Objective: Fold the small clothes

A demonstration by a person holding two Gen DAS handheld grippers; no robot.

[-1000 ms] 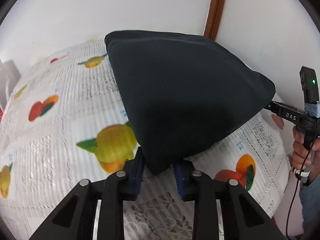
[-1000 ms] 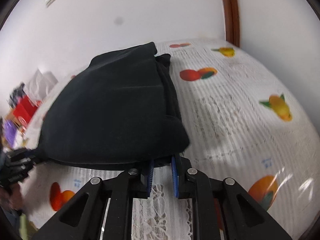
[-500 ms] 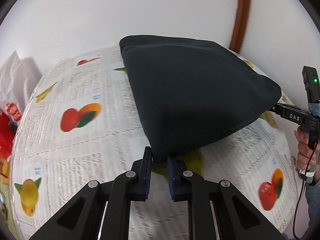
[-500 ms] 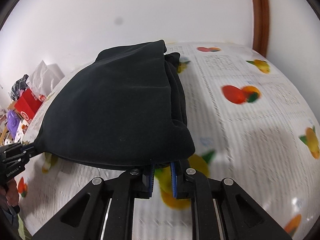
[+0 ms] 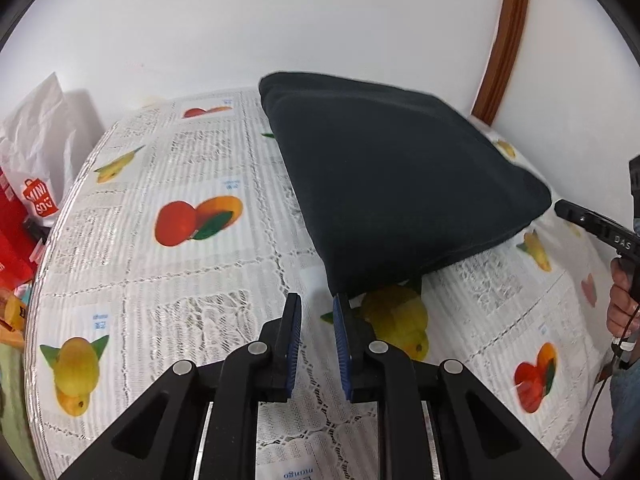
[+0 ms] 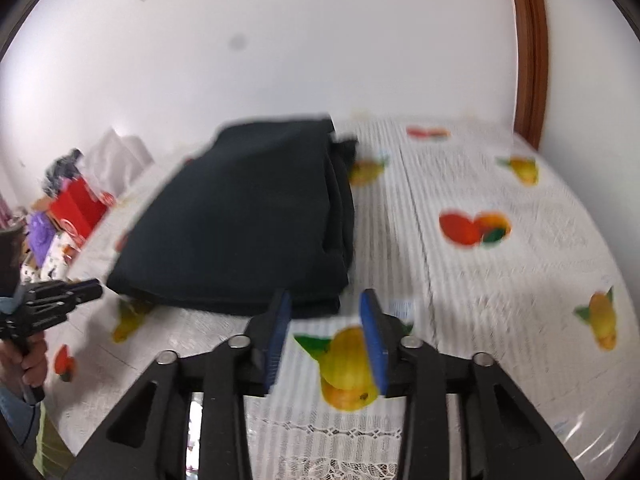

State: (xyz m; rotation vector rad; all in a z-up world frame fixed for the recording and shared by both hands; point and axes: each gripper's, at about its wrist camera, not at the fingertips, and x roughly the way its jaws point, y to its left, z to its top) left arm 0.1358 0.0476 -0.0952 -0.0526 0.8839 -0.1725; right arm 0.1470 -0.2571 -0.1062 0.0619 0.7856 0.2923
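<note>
A folded black garment [image 5: 396, 184] lies on the fruit-print tablecloth [image 5: 188, 168]; it also shows in the right wrist view [image 6: 244, 220]. My left gripper [image 5: 316, 304] is open and empty, its jaws apart just in front of the garment's near corner. My right gripper [image 6: 325, 300] is open and empty, just clear of the garment's other near corner. The right gripper shows at the right edge of the left wrist view [image 5: 592, 224], and the left gripper at the left edge of the right wrist view [image 6: 60, 296].
A white bag [image 5: 36, 148] and red box [image 5: 12, 240] sit past the table's left edge. A white wall and brown door frame [image 5: 504, 40] stand behind the table. The tablecloth [image 6: 500, 260] spreads right of the garment.
Both grippers have opened and let go of the garment's corners. The garment has dropped flat onto the table, and both grippers have pulled back slightly.
</note>
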